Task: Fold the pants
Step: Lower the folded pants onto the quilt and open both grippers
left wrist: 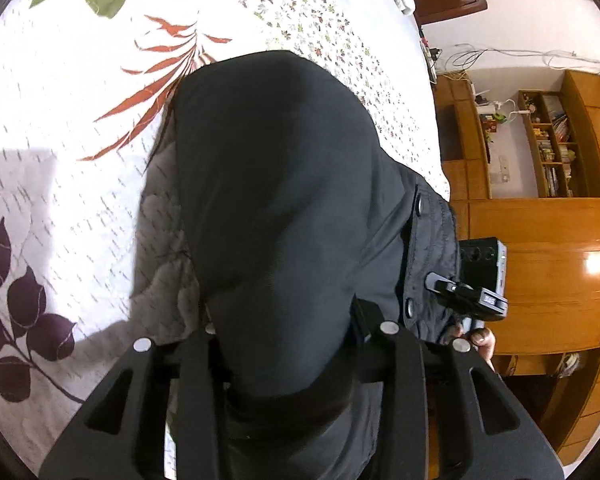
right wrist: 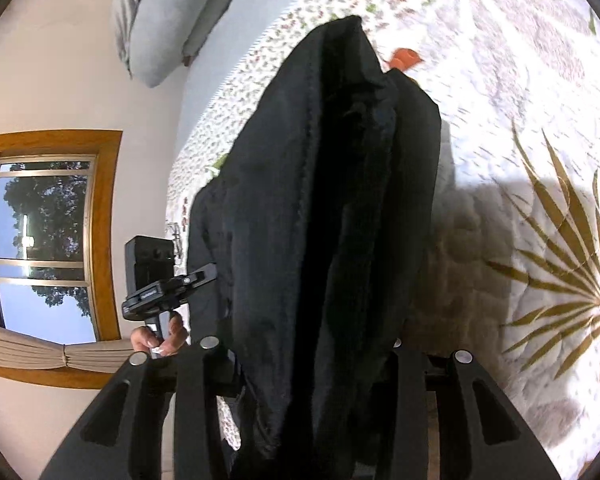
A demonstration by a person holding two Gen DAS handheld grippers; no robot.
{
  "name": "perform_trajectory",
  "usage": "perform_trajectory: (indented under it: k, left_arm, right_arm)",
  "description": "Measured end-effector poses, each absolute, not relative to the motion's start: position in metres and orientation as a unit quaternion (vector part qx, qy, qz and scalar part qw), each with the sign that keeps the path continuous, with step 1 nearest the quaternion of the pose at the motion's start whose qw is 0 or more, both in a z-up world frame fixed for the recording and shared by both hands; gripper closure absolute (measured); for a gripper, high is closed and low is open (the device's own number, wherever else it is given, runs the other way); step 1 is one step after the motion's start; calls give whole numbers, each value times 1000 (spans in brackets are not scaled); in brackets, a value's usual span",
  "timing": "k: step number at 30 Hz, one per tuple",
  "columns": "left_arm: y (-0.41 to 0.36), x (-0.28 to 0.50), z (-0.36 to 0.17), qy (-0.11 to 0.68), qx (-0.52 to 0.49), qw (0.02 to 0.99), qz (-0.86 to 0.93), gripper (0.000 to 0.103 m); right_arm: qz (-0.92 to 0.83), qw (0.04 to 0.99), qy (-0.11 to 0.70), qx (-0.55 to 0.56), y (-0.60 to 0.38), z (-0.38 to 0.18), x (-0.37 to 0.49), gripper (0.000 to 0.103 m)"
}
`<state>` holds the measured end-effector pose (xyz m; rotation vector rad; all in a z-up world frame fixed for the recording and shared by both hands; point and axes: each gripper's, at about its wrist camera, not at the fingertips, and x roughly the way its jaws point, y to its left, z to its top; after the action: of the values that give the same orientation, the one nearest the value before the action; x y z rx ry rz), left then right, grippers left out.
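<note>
Left tongs (left wrist: 284,344): clamped on the black pants (left wrist: 276,184); we see cloth bunched between the two fingers, tips buried in it.
Right tongs (right wrist: 304,356): also clamped on the pants (right wrist: 324,208), fabric pinched between the fingers.
Pants: lifted above the bedspread (left wrist: 60,128), hanging from both tongs, far end draped toward the bedspread; snap-button waistband on the side toward the wooden cabinets (left wrist: 540,240).
Shadow: on the bedspread just beside the pants.
Hidden: fingertips of both tongs covered by cloth; pant legs and lower hem not separable; we can't tell if the far end touches the bedspread.
Cut off: pillows (right wrist: 160,20) beyond the pants, partly out of view.
</note>
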<state>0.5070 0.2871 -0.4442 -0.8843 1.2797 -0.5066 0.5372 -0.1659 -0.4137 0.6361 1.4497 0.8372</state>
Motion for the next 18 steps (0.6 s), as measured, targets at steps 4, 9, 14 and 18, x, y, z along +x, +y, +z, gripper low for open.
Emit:
perform_trajectory:
  k: [4,9,14,18]
  left_arm:
    - [287,502,-447,562,-411,683,-224,63]
    - [288,493,-427,547,-416,694,-214,47]
    - [296,471,-387,532,-364,743,-179,36]
    - [291,443,-363,516,-316,784,-138,32]
  right_arm:
    - [360,623,635,281,-155,-413,547,58]
    - [344,639,633,270,-163,-408,545,41]
    - [330,675,608,257,-198,-387,535,32]
    - [312,710,577,257,-211,-366,513,30]
